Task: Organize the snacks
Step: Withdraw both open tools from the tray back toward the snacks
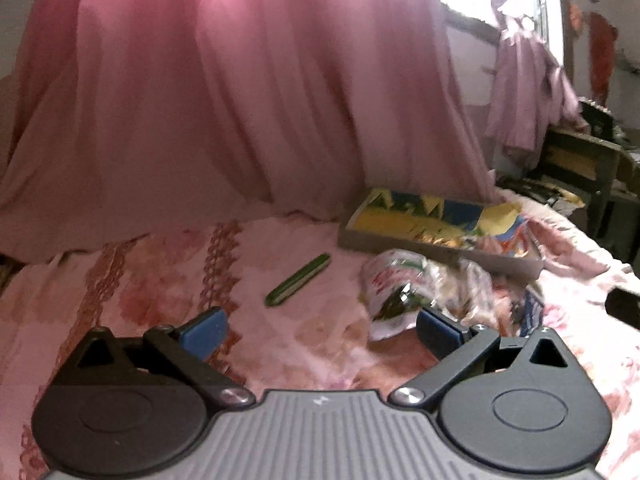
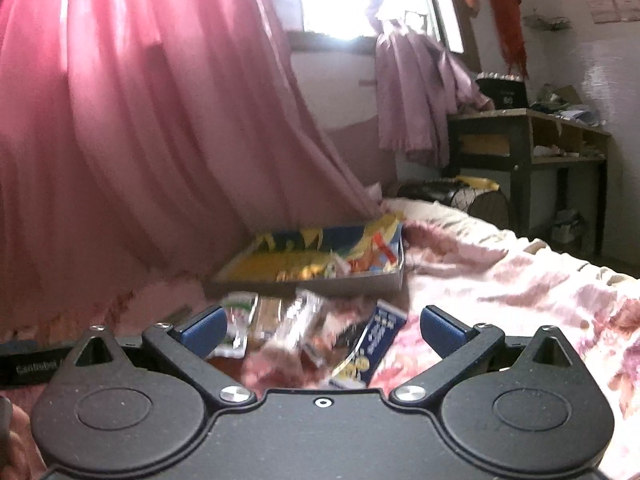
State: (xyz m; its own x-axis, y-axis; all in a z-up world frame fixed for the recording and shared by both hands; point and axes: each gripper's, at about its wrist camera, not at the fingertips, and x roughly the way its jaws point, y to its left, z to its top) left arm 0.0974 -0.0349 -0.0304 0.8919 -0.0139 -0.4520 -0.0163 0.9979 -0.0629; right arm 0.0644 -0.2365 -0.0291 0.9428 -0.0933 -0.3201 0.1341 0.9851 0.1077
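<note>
- I am holding the left gripper [image 1: 320, 330] low over the pink floral bedspread [image 1: 168, 280], its blue-padded fingers [image 1: 204, 330] spread wide and gripping nothing.
- I am holding the right gripper [image 2: 320, 330] likewise, its jaws spread and empty, pointing at the heap of loose snack packets [image 2: 288, 328] lying just beyond and between its tips.
- The heap is lying on the bedspread just near of the shallow cardboard tray with the yellow and blue printed lining [image 1: 440, 236]; in the left view it is showing as crinkled white and clear wrappers [image 1: 404, 284] to the right of the left gripper.
- A blue and yellow flat packet [image 2: 376, 344] is resting at the right edge of the heap, nearest the right gripper's right finger.
- A slim green stick-shaped packet [image 1: 298, 280] is lying alone, left of the heap and well apart from the tray.
- The tray is sitting far across the bed, against the pink curtain [image 1: 224, 92]; it already seems to be holding some wrappers, though blur is hiding detail.
- Step in hand, as I am judging it: approaching the heap to pick one packet for the tray.
- The next move is calling for a short advance of the right gripper, then pinching a single packet edge without dragging its neighbours.
</note>
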